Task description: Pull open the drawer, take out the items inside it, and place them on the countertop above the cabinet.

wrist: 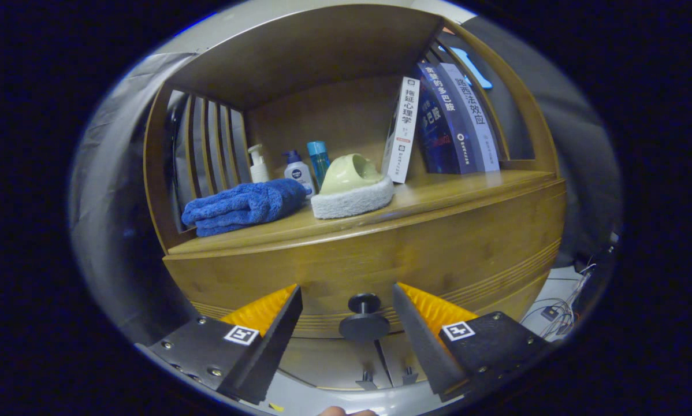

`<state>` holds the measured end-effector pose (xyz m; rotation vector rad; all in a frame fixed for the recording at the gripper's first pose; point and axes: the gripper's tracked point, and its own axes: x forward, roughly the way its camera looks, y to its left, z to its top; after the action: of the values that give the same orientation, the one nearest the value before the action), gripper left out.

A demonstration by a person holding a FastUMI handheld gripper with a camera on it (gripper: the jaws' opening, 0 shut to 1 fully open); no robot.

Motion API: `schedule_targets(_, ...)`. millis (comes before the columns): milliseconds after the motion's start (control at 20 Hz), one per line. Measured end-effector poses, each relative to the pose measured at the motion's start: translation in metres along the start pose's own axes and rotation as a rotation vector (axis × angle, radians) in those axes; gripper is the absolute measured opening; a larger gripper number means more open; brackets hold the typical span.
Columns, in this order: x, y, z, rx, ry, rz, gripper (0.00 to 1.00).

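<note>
Gripper view: my fingers (348, 300) are spread wide and hold nothing. Between their tips sits the round dark knob (364, 319) of the drawer (380, 260), with a gap on either side, so neither finger touches it. The drawer front is shut, flush with the wooden cabinet (513, 277), and I cannot see what lies inside. Below the knob, two smaller handles (367, 381) show on the doors underneath.

Just beyond the fingers and above the drawer runs the desk (467, 188), the top of the cabinet. On it, straight ahead, lies a pale green slipper (352, 188) with a white fluffy rim. To the left of it rests a folded blue towel (245, 205). Behind the towel and slipper stand a white pump bottle (258, 164), a second pump bottle with a blue cap (297, 167) and a slim blue bottle (318, 159). Further right, three books (438, 124) lean against the side of the shelf. Cables (560, 309) lie on the floor far off to the right of the cabinet.
</note>
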<state>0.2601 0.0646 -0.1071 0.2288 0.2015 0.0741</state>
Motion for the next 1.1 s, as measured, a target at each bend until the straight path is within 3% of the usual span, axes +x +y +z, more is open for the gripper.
schedule_targets(1100, -0.012, -0.002, 0.001, 0.006, 0.019, 0.014, 0.99)
